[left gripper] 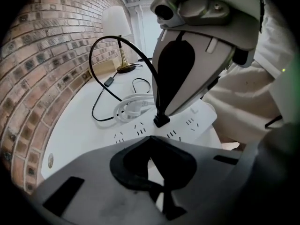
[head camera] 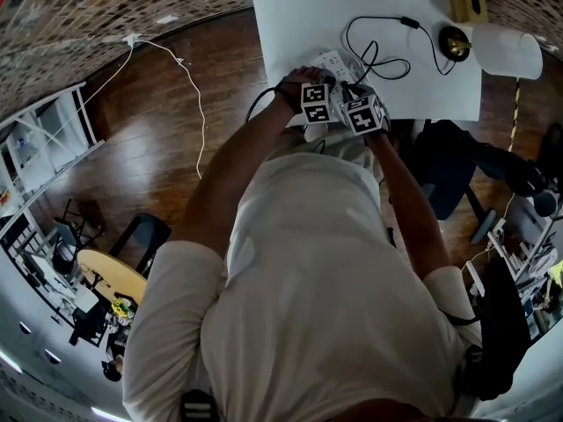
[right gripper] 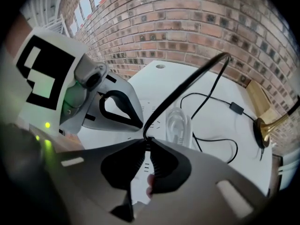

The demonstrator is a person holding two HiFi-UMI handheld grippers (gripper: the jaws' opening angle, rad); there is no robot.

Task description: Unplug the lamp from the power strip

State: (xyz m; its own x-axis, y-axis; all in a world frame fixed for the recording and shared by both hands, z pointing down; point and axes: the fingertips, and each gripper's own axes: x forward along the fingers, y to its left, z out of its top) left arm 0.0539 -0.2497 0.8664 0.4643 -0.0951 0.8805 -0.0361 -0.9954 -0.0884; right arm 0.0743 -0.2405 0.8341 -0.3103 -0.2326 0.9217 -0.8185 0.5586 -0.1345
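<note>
Though my right claw pinches the lamp plug, that tip hold may slip. Left claw closed, the power strip could lift.

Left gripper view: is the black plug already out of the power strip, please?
No, the black plug sits in a socket of the white power strip.

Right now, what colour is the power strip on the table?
The power strip is white, with small dark socket slots. It shows best in the left gripper view.
</note>
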